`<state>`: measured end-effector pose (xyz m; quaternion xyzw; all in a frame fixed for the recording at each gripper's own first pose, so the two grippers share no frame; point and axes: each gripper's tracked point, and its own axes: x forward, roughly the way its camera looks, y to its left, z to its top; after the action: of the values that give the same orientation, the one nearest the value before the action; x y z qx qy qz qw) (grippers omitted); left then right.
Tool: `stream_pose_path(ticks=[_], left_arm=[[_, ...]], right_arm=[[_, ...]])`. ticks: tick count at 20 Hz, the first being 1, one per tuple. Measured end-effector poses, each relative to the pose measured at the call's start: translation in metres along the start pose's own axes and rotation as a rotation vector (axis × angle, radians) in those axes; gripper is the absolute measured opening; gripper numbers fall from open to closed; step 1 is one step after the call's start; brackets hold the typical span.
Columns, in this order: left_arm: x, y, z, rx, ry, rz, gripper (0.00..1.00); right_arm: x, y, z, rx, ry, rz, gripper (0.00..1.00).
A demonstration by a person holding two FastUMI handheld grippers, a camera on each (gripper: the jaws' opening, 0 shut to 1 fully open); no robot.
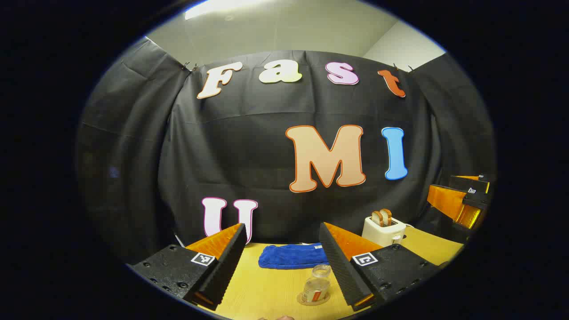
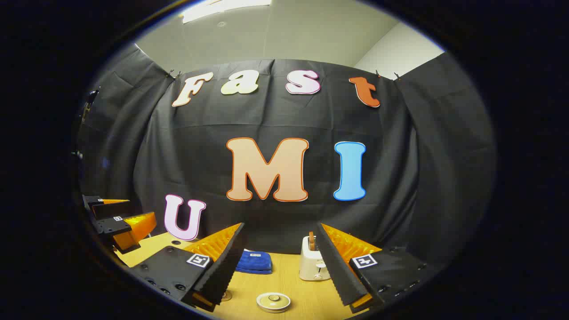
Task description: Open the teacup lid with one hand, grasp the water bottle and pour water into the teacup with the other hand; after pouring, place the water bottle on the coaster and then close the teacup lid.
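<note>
Cloth-walled booth, tabletop toaster (image 1: 383,230)

Tabletop (image 1: 266,293) smooth pale wood w/ matt finish, towel (image 1: 291,256) soft blue terry cloth, water bottle (image 1: 316,284) clear glossy plastic, toaster (image 1: 383,231) glossy white plastic, teacup lid (image 2: 273,301) smooth, semi-gloss cream.

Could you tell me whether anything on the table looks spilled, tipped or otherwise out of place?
Nothing stands out. The water bottle stands upright on its coaster, the teacup lid sits level, the blue cloth lies folded, and the toaster is upright.
</note>
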<state>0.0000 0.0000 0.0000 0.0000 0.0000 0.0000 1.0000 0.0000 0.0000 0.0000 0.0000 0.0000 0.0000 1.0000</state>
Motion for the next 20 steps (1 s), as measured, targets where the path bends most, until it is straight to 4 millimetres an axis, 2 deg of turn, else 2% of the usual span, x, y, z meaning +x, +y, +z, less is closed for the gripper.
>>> stream_pose_path(ticks=[1,4,5,6,8,11,12,13,14,17,20], left_arm=[[0.000,-0.002,0.001,0.002,-0.003,-0.006,0.95],[-0.003,-0.005,0.006,0.010,-0.015,-0.016,0.95],[-0.003,-0.005,0.007,0.009,-0.018,-0.018,0.95],[-0.003,-0.006,0.007,0.009,-0.019,-0.021,0.95],[-0.004,-0.006,0.007,0.009,-0.014,-0.022,0.95],[-0.006,-0.003,0.007,0.003,-0.014,-0.015,0.94],[-0.006,-0.003,0.006,0.004,-0.011,-0.012,0.94],[-0.006,-0.002,0.005,0.003,-0.009,-0.011,0.94],[-0.007,-0.002,0.006,0.003,-0.007,-0.009,0.94],[-0.008,-0.001,0.003,0.003,-0.005,-0.004,0.96],[-0.010,0.000,0.003,0.004,-0.002,0.002,0.94]], right_arm=[[-0.001,-0.001,0.000,0.000,0.001,-0.002,0.94],[-0.002,-0.003,-0.003,-0.004,0.008,-0.002,0.99],[-0.002,-0.003,-0.003,-0.006,0.010,-0.002,0.94],[-0.002,-0.002,-0.003,-0.009,0.014,-0.001,0.94],[-0.001,-0.001,-0.006,-0.011,0.021,0.006,1.00],[0.000,0.001,-0.006,-0.014,0.022,0.014,0.94],[0.001,0.002,-0.007,-0.016,0.023,0.016,0.99],[0.001,0.003,-0.007,-0.017,0.023,0.018,0.99],[0.001,0.003,-0.007,-0.019,0.023,0.019,0.94],[0.002,0.001,-0.010,-0.022,0.026,0.020,1.00],[0.003,0.002,-0.015,-0.025,0.036,0.022,0.99]])
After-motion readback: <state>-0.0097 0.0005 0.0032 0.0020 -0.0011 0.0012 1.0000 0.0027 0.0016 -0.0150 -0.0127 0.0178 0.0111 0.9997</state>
